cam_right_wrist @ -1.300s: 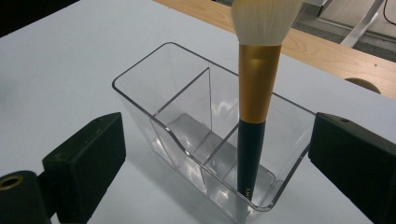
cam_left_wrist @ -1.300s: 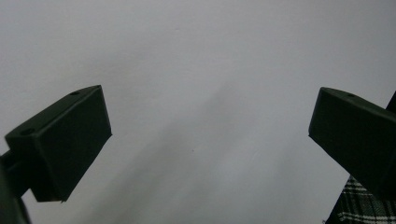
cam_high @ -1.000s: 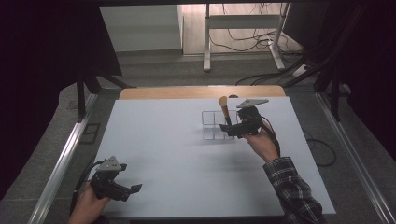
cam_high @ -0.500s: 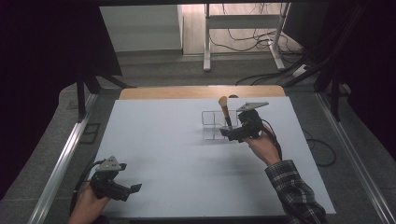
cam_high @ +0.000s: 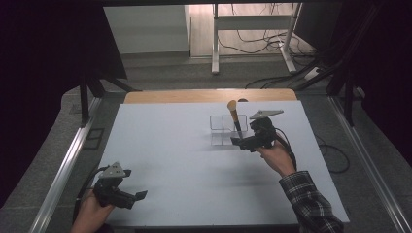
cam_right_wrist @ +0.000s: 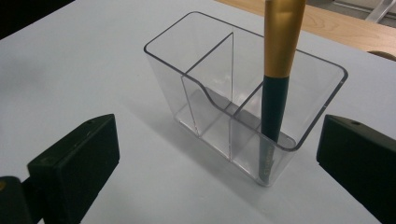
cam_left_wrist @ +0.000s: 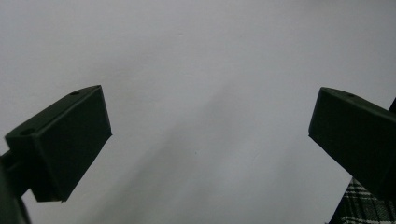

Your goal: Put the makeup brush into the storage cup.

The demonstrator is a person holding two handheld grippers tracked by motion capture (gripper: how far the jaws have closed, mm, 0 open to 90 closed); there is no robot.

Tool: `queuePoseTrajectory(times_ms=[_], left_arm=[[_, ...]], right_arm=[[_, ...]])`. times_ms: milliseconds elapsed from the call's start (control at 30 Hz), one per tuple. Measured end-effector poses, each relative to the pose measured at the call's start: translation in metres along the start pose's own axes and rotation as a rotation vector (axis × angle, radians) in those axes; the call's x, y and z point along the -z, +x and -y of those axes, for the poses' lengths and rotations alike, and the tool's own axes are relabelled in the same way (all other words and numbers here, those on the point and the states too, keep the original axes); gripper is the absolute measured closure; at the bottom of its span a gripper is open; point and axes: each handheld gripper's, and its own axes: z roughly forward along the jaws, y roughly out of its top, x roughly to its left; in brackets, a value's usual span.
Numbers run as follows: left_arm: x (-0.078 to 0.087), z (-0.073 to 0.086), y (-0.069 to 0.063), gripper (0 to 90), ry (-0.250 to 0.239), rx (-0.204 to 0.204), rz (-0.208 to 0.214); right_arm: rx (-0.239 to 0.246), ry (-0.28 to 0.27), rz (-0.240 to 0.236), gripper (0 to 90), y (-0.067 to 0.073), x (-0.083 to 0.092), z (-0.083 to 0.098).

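A clear organizer (cam_right_wrist: 243, 88) stands on the white table (cam_high: 184, 155), toward the far right. A brush (cam_right_wrist: 276, 84) with a gold ferrule and dark handle stands in its right compartment, handle down, tilted slightly. The right gripper (cam_high: 243, 142) sits just near of the organizer, jaws spread wide and holding nothing, with the organizer between them but farther off. The left gripper (cam_high: 136, 196) rests at the near left corner, well apart, jaws also wide open and empty over bare table.
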Motion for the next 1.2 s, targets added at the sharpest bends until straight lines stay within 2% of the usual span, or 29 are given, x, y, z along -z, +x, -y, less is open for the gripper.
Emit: queuePoseTrajectory(times_ms=[433,1200], left_arm=[[0.000,0.000,0.000,0.0,-0.002,0.000,0.000],[0.002,0.000,0.000,0.0,-0.011,-0.002,-0.017]], right_arm=[[0.013,0.007,-0.007,0.0,0.008,0.007,0.006],[0.026,0.022,-0.009,0.0,0.014,0.019,0.022]])
